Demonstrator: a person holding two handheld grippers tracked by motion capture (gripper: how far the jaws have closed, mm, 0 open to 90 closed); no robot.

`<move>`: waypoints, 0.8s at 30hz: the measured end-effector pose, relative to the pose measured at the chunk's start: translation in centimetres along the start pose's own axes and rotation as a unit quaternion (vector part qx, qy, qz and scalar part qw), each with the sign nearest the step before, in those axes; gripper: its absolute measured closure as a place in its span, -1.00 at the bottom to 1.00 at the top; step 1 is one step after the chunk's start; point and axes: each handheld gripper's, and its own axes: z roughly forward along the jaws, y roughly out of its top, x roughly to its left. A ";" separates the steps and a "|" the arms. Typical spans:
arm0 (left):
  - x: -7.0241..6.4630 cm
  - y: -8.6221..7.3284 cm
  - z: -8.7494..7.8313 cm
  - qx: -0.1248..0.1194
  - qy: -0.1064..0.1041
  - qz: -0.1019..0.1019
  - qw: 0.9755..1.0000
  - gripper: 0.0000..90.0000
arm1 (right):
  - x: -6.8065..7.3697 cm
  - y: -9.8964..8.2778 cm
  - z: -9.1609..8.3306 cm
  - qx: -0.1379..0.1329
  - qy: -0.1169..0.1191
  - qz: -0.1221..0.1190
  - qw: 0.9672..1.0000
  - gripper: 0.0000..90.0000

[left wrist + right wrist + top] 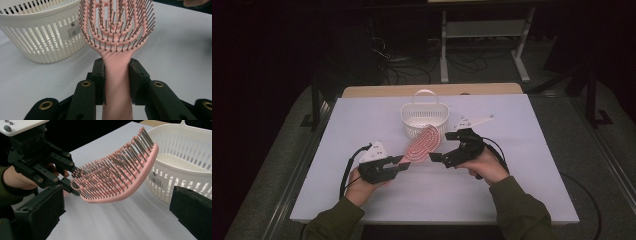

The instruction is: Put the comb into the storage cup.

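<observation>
Clamping the pink hairbrush [117, 45] by its handle, the left gripper [116, 82] holds it off the table [512, 190], just before the white basket [37, 32]; the right gripper [117, 217], jaws apart, flanks the brush head.

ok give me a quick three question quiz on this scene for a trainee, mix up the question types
1. True or false: the left tongs are shut on the handle of the pink hairbrush.
2. Multiple choice: the right tongs are A) shut on the brush head, B) open, near the brush, C) inside the basket.
3. Fill in: beyond the brush stands a white slatted ____ with a handle.

Key: 1 true; 2 B; 3 basket.
</observation>
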 end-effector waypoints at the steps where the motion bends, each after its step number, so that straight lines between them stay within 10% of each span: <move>1: 0.0 0.0 0.0 -0.001 0.001 0.000 1.000 0.56 | 0.0 0.1 0.0 0.000 0.000 0.000 1.000 -1.00; 24: -0.3 0.1 0.1 -0.010 0.008 0.004 1.000 0.56 | -0.1 1.1 1.8 -0.010 0.012 0.011 1.000 -1.00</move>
